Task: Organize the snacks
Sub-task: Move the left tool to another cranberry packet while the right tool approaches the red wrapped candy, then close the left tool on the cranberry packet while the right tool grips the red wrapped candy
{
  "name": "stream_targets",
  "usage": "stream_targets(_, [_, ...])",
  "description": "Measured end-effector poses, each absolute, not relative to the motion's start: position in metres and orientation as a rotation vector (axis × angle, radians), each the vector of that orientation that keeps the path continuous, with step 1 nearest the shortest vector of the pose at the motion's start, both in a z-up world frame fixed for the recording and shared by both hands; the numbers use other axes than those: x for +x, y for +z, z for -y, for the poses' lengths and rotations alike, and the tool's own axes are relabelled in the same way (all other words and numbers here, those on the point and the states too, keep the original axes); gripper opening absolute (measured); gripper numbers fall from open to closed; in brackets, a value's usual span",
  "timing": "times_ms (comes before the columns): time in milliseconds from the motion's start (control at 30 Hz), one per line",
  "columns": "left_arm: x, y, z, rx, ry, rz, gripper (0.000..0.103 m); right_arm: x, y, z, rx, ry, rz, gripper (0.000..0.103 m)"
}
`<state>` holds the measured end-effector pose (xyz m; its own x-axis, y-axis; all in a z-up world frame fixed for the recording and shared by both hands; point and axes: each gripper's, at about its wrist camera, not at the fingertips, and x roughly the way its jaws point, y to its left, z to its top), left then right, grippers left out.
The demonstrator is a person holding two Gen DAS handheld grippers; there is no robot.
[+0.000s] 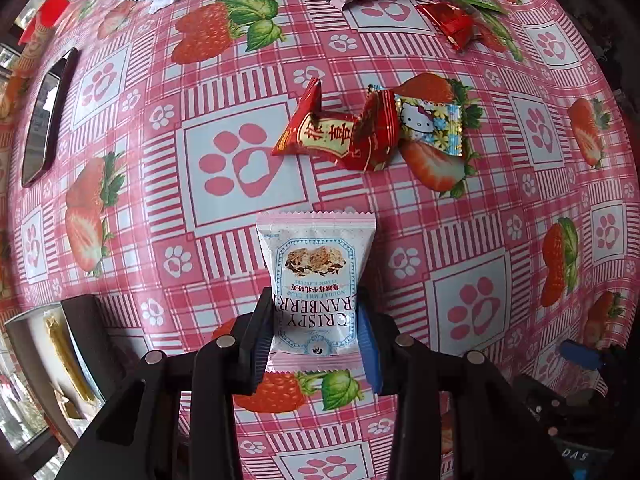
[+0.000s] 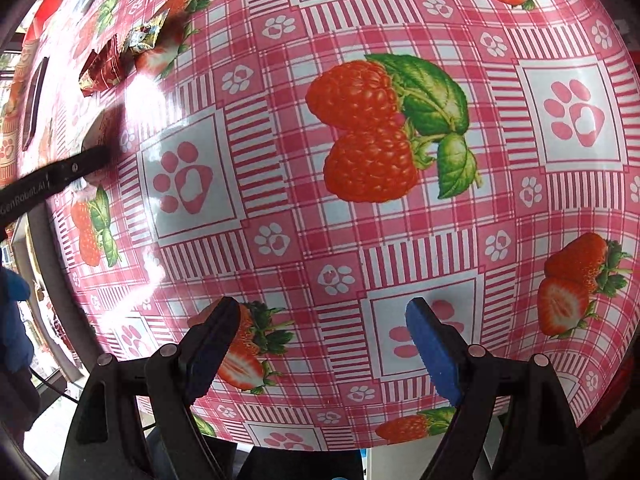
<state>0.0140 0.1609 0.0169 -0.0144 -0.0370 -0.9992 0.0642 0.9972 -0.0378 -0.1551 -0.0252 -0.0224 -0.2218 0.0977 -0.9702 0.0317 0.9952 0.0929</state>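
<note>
Two grippers hang over a table [image 2: 280,128] under a pink checked cloth printed with strawberries and paw marks. Left gripper [image 1: 316,336] clamps a cranberry snack packet [image 1: 316,276] lying on the cloth; right gripper [image 2: 320,344] gapes, holding nothing. Red candies [image 1: 340,132] lie nearby.

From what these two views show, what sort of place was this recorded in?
Probably a home dining or kitchen table. A glossy pink checked tablecloth with strawberries and paw prints covers it, wrapped sweets and snack packets such as the cranberry nougat packet lie loose on it, and a phone sits near the edge.
</note>
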Motion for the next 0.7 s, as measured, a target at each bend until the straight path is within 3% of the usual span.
stream_targets(700, [-0.118, 0.087, -0.227, -0.089, 0.029, -1.550, 0.042, 0.058, -0.012, -0.058, -0.033, 0.089, -1.556, 0.086])
